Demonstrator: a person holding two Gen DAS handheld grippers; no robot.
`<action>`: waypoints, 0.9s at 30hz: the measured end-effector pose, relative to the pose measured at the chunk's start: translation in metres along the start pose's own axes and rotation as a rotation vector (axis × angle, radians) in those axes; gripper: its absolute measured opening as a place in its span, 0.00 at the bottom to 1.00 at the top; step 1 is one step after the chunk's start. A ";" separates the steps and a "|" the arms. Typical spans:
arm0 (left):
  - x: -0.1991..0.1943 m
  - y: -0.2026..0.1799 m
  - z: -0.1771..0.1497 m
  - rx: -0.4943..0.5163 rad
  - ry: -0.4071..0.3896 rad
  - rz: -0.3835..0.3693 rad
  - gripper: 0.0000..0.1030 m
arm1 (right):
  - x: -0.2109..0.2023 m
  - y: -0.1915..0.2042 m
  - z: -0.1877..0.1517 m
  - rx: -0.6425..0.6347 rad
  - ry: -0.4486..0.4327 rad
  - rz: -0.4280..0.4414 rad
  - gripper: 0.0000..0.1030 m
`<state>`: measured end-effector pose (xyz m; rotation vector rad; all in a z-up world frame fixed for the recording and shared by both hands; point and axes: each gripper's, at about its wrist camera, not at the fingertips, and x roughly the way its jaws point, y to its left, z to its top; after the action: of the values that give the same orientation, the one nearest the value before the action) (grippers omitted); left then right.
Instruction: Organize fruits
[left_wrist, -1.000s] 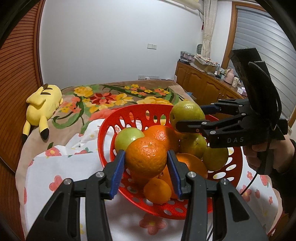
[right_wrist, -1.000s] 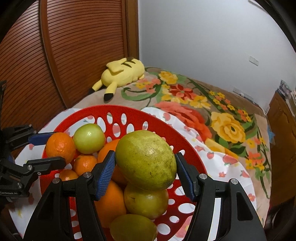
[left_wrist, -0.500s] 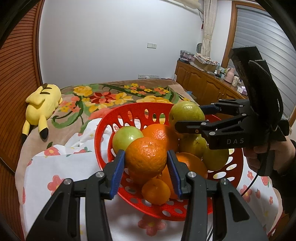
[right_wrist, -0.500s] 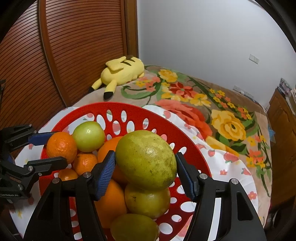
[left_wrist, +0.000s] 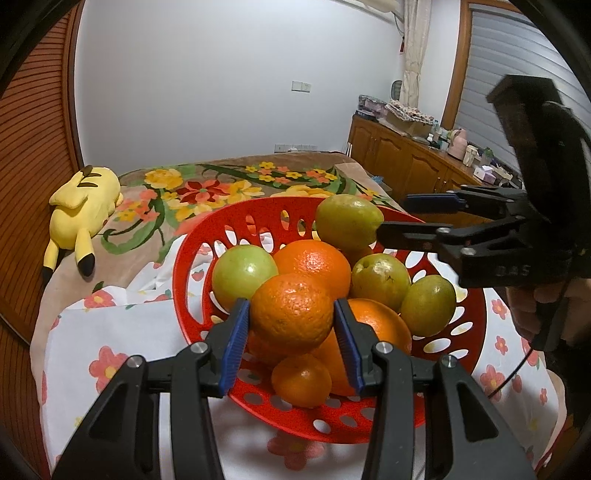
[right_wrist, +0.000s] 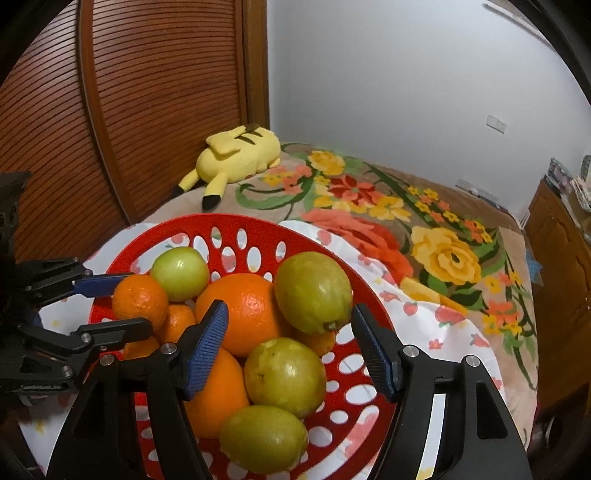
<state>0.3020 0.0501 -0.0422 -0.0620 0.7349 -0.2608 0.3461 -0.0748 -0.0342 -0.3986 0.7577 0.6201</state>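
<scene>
A red perforated basket (left_wrist: 221, 225) (right_wrist: 207, 223) on a white flowered cloth holds several oranges and green fruits. My left gripper (left_wrist: 291, 343) (right_wrist: 138, 301) is shut on an orange (left_wrist: 291, 314) (right_wrist: 140, 301) at the near side of the pile, its blue pads pressing both flanks. My right gripper (right_wrist: 290, 350) (left_wrist: 406, 218) has its jaws opening. Its pads stand clear of the large yellow-green fruit (right_wrist: 312, 291) (left_wrist: 347, 221), which rests on top of the pile just past its fingertips.
A yellow plush toy (left_wrist: 85, 206) (right_wrist: 236, 155) lies on the floral blanket (right_wrist: 369, 199) beyond the basket. A slatted wooden door (right_wrist: 110, 110) stands at the left and cluttered wooden cabinets (left_wrist: 406, 162) at the right. A person's hand (left_wrist: 546, 306) holds the right gripper.
The right gripper's pads have spread off the yellow-green fruit, which now sits on the pile. The left gripper still holds the orange in the same spot.
</scene>
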 end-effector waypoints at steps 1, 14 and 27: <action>0.000 -0.001 0.000 0.000 0.005 0.002 0.46 | -0.002 0.000 -0.001 0.004 -0.004 -0.002 0.69; -0.037 -0.028 -0.017 0.016 -0.038 0.021 0.61 | -0.055 0.013 -0.049 0.095 -0.087 -0.022 0.69; -0.097 -0.046 -0.049 0.042 -0.122 0.053 0.65 | -0.121 0.040 -0.094 0.147 -0.212 -0.094 0.73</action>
<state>0.1901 0.0327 -0.0084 -0.0188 0.6092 -0.2198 0.2039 -0.1403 -0.0121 -0.2273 0.5741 0.5051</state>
